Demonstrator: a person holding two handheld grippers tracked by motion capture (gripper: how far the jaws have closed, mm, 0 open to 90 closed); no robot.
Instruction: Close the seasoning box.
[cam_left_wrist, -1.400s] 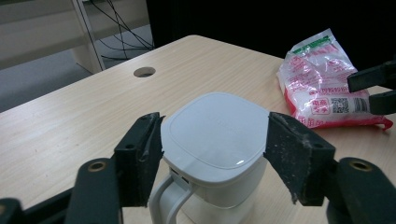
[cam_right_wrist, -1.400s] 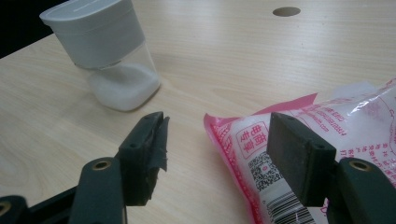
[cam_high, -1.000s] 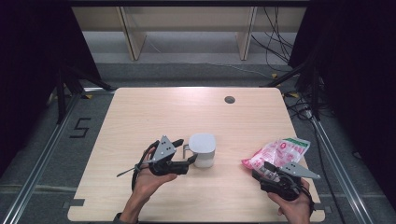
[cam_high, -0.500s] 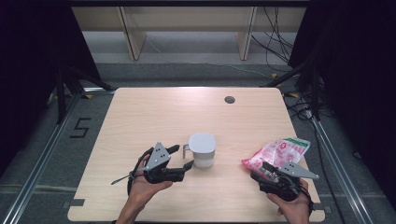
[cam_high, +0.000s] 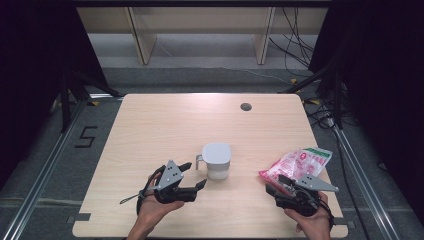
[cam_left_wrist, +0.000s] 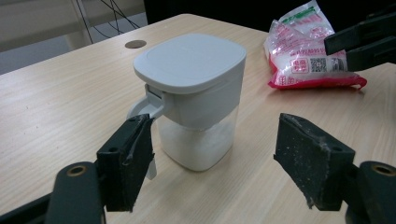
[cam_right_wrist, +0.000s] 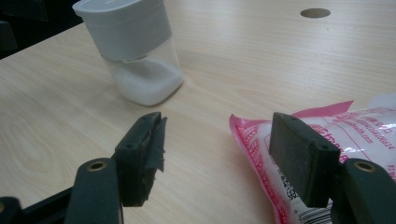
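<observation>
**Both grippers wide open beside the canister**

The left gripper (cam_high: 196, 176) stands wide open, holding nothing, just short of the white-lidded canister (cam_high: 217, 160). To the canister's right, the right gripper (cam_high: 274, 183) gapes at the near corner of the pink bag (cam_high: 299, 163), not clamped. Beyond the canister, the table (cam_high: 190, 120) lies bare up to a round hole (cam_high: 245, 106).

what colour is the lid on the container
Light grey lid, clearest in the left gripper view.
</observation>
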